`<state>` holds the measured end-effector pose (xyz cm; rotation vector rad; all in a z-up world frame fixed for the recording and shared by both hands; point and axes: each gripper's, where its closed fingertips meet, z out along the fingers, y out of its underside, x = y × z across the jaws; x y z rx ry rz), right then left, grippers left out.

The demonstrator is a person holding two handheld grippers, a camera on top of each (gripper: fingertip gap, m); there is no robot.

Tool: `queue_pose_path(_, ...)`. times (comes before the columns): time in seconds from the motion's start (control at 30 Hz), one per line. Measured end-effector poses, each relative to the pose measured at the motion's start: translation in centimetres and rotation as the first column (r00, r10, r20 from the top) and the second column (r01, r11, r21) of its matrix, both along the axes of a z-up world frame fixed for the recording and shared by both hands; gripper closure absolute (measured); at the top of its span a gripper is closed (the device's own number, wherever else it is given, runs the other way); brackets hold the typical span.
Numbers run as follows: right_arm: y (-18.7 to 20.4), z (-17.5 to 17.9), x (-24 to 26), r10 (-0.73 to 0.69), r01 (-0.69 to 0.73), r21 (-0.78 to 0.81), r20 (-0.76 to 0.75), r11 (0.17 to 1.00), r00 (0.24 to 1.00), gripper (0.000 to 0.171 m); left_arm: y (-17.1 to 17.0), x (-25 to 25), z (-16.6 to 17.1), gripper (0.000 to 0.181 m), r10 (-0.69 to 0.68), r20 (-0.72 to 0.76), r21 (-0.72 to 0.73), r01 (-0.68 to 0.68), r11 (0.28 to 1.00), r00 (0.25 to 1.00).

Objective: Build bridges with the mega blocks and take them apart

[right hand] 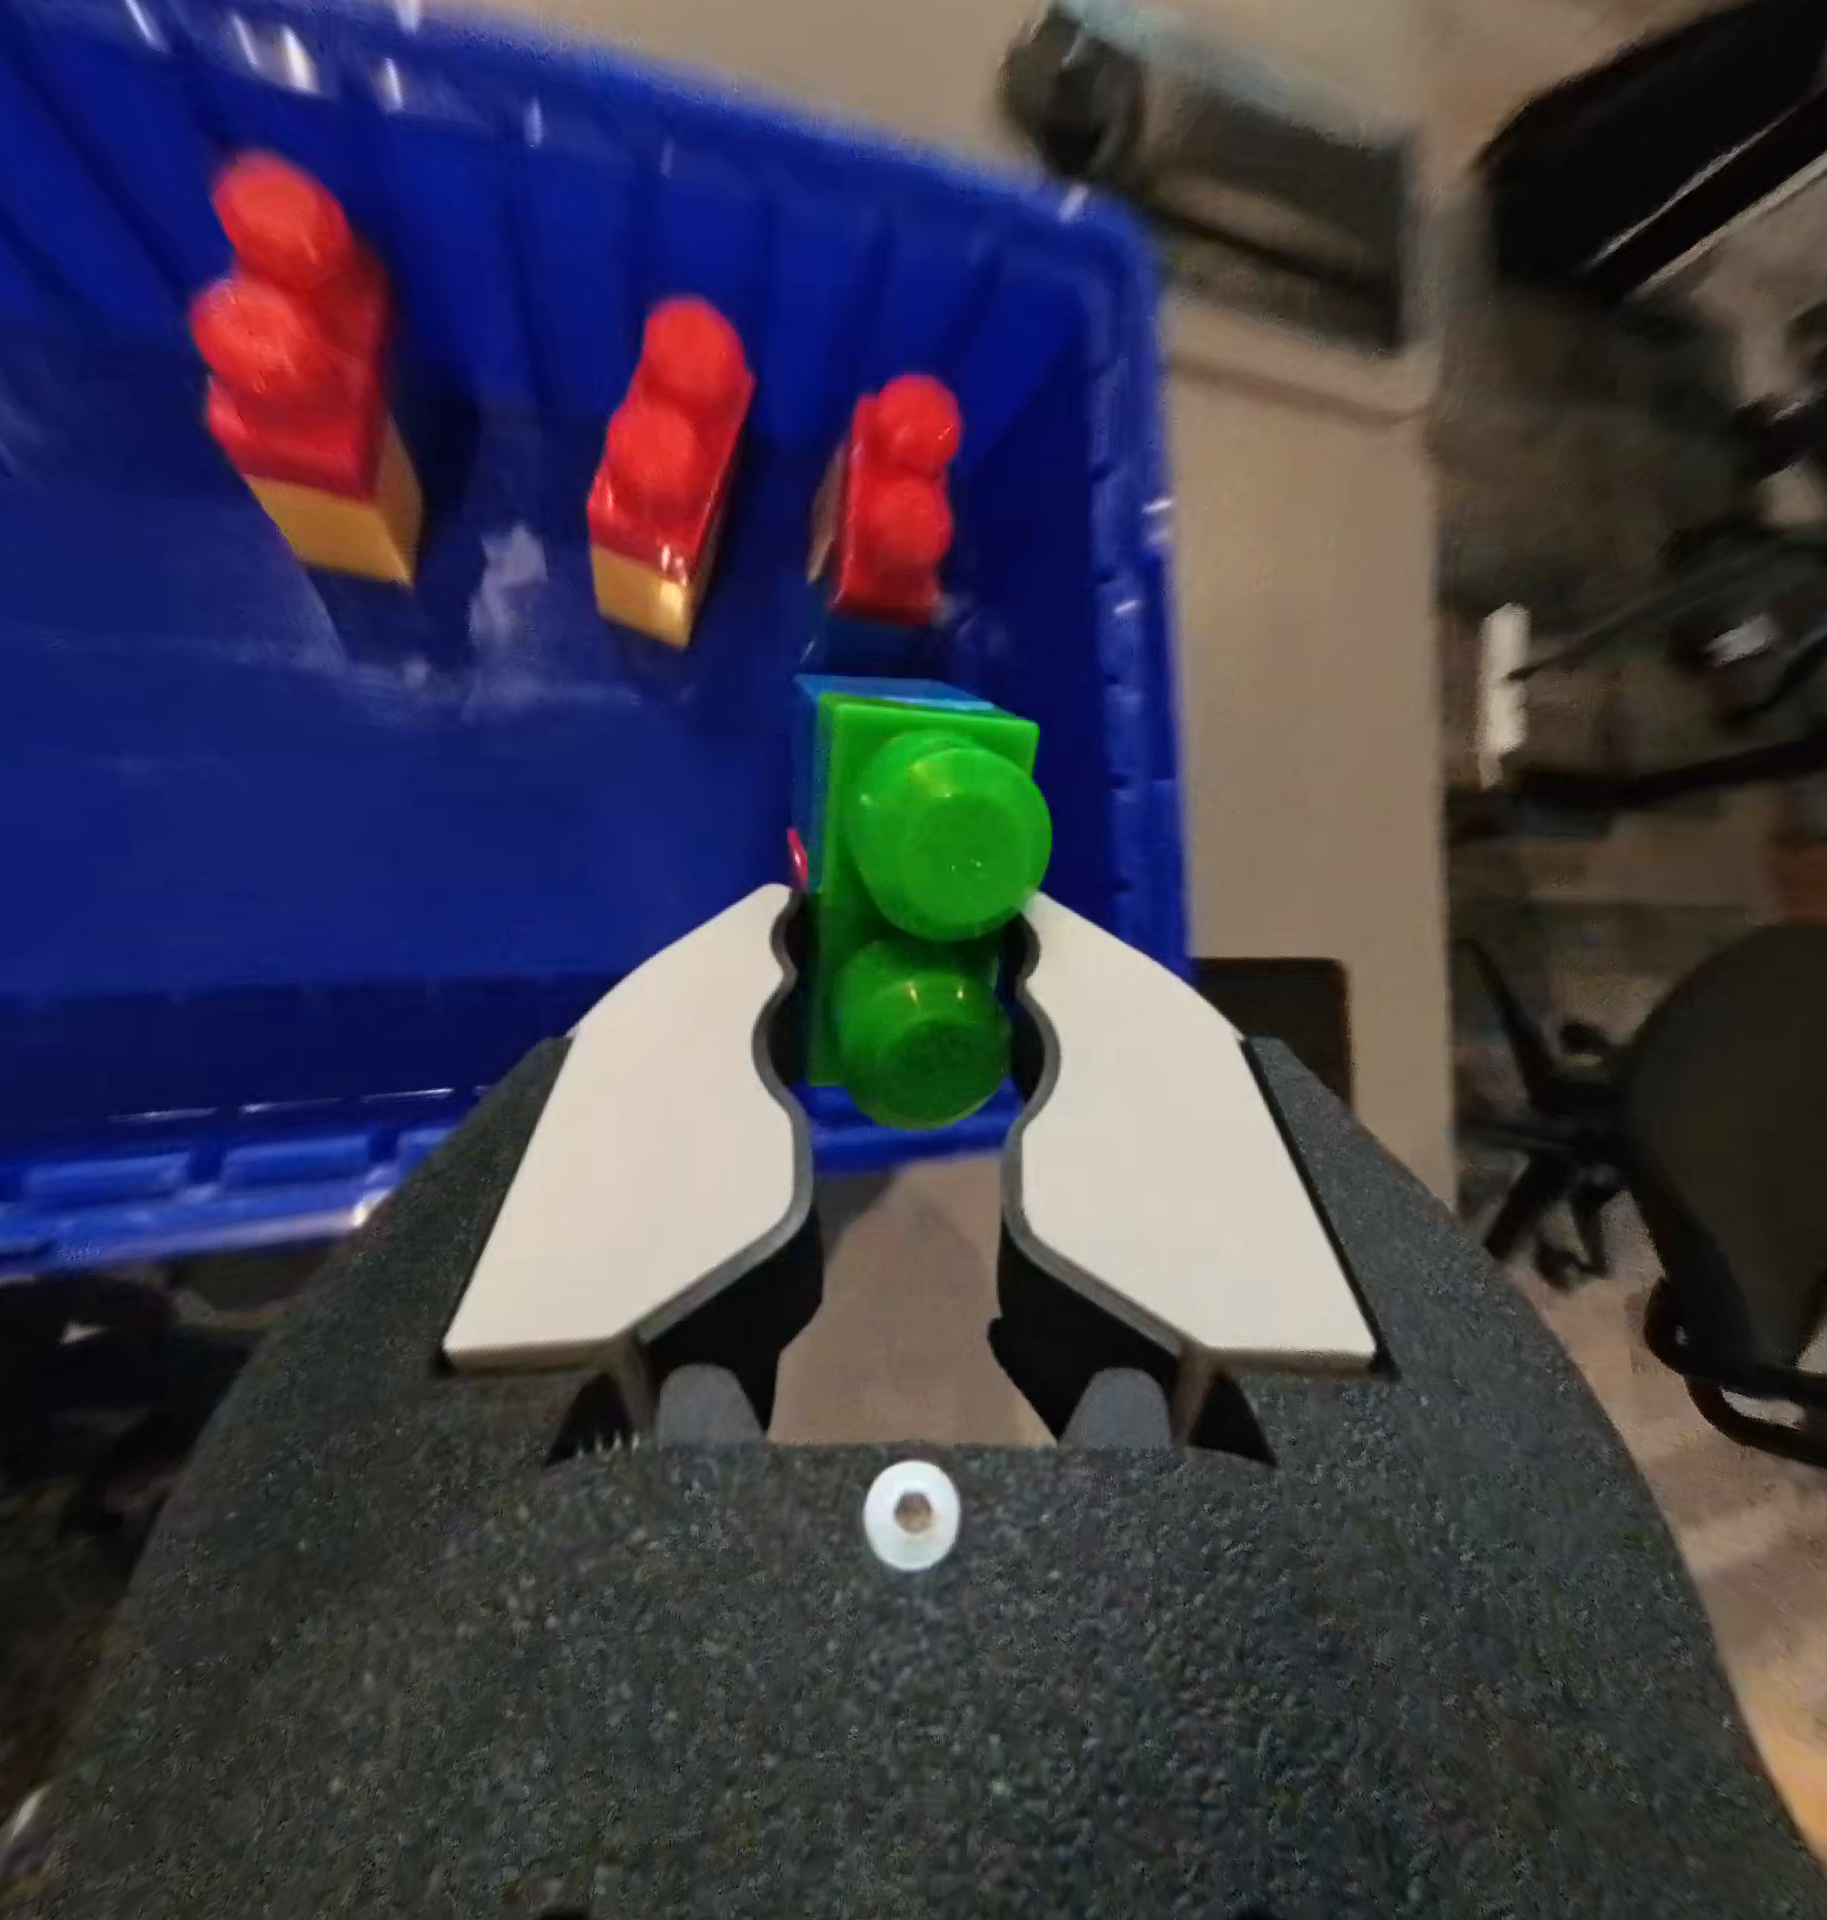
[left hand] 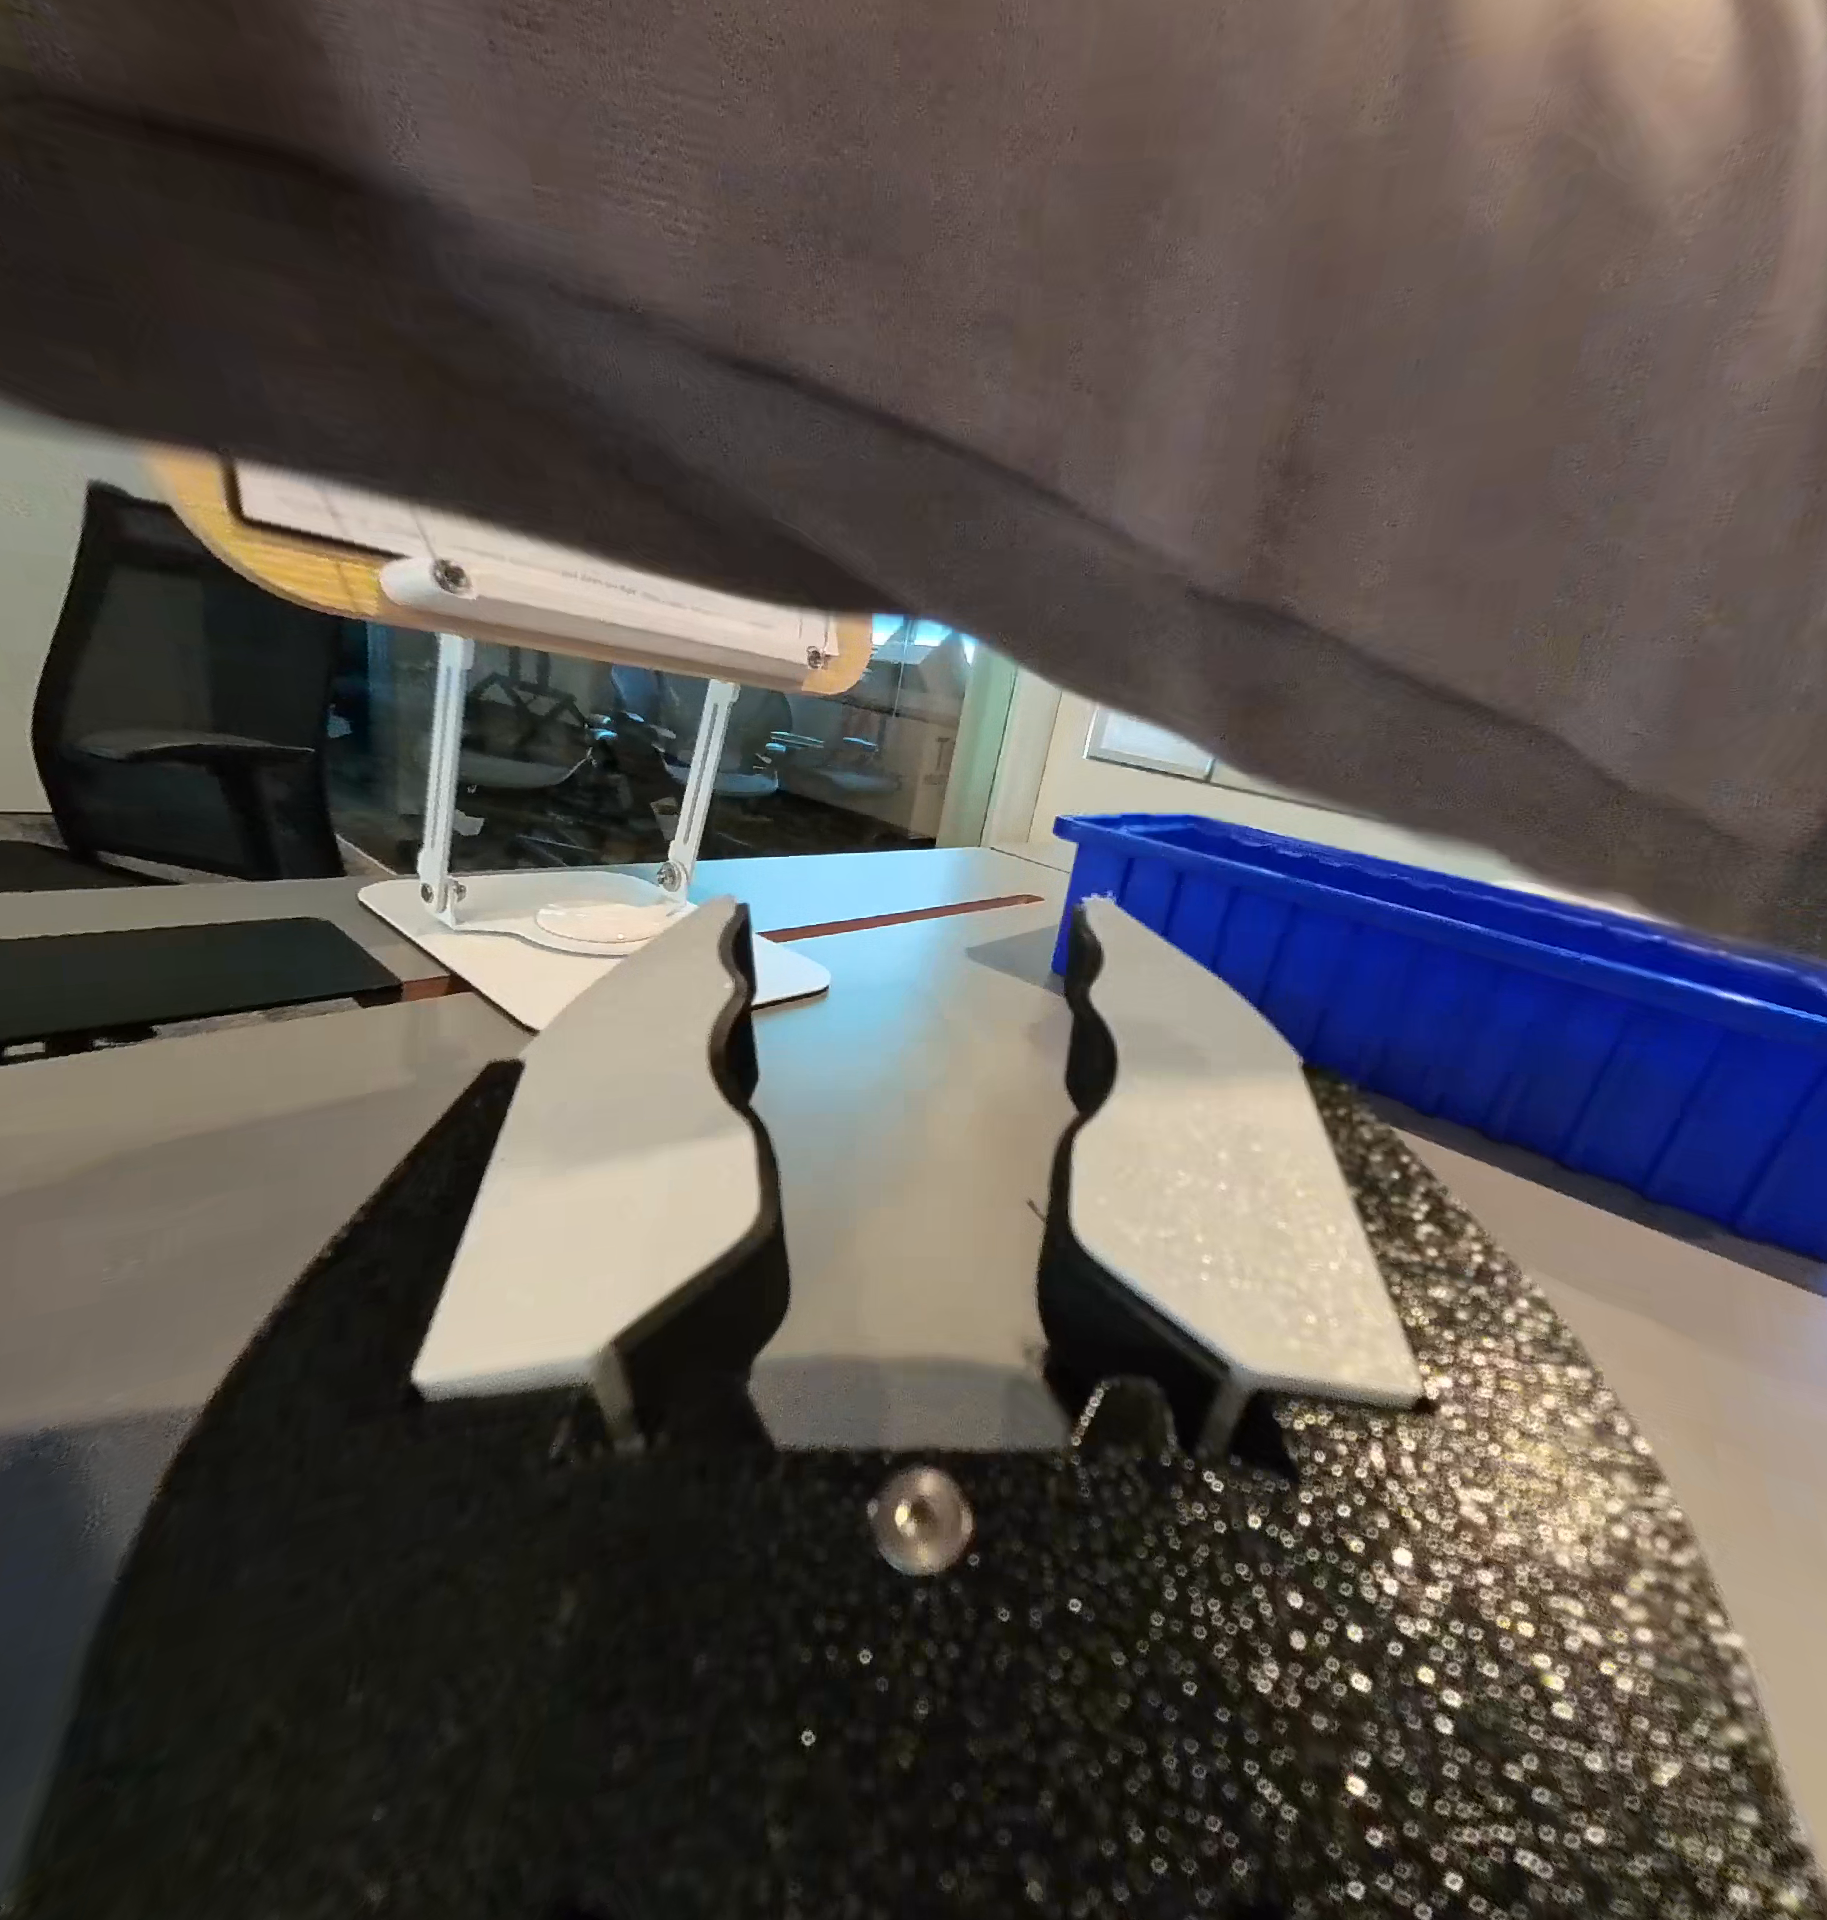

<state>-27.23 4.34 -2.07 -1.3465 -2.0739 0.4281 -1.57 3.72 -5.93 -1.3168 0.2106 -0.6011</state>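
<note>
**Green-topped stack in the right gripper, three stacks in the bin**

The green block [right hand: 924, 914] sits pinched between the fingers of the right gripper [right hand: 904, 997], studs toward the camera. A blue block [right hand: 888, 694] is attached behind it, and a sliver of pink shows at its left edge, so this looks like a small stack rather than a single piece. It is held in front of the blue bin [right hand: 576, 779], near the bin's right wall.

Inside the bin stand three separate stacks with red tops: left stack [right hand: 301, 374] and middle stack [right hand: 670, 468] on yellow bases, right stack [right hand: 898, 499] with a base too blurred to name. No piece spans any two of them, so no bridge stands at present. I judge the work to be mid-cycle; whether the held stack is being added or removed cannot be told.

The left gripper [left hand: 909, 956] is spread wide and holds nothing, hovering over a grey table [left hand: 213, 1164].

Only the right view shows blocks and the bin's inside. Only the left view shows the bin's outer wall, a white stand [left hand: 576, 831], a black chair [left hand: 182, 707] and a dark sleeve [left hand: 1096, 312] filling the top of the frame.
</note>
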Motion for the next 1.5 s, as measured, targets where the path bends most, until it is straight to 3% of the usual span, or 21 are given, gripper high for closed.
queue_pose_path(0.13, 1.9, 6.3, 9.4, -0.121, 0.143, 0.029, -0.385, 0.989, 0.915, 0.135, 0.0, 0.1, 0.0, 0.124, -0.005, 0.002, -0.001, 0.005, 1.0, 1.0)
queue_pose_path(0.23, 2.9, 7.0, 18.1, -0.25, 0.286, -0.031, -0.582, 0.958, 0.774, 0.135, 0.0, 0.2, 0.0, 0.123, -0.006, -0.007, 0.001, 0.006, 1.0, 1.0)
queue_pose_path(0.4, 2.7, 2.3, 29.6, -0.458, 0.398, -0.273, -0.729, 0.876, 0.508, 0.135, -0.1, 0.1, 0.0, 0.123, -0.008, -0.003, 0.002, 0.008, 1.0, 1.0)
queue_pose_path(0.57, 1.7, -3.3, 33.7, -0.492, 0.357, -0.359, -0.76, 0.862, 0.424, 0.135, -0.3, -0.4, 0.1, 0.123, -0.003, 0.01, 0.006, 0.003, 1.0, 1.0)
queue_pose_path(1.0, 0.9, -5.2, 32.8, -0.48, 0.209, -0.435, -0.74, 0.876, 0.471, 0.14, -1.0, 0.7, 0.7, 0.108, -0.099, 0.047, 0.046, 0.097, 0.994, 0.994)
queue_pose_path(1.5, 0.8, -5.6, 32.5, -0.483, 0.189, -0.453, -0.72, 0.871, 0.498, 0.141, -0.7, 0.9, 0.2, 0.104, -0.14, 0.078, 0.002, 0.141, 0.99, 0.987)
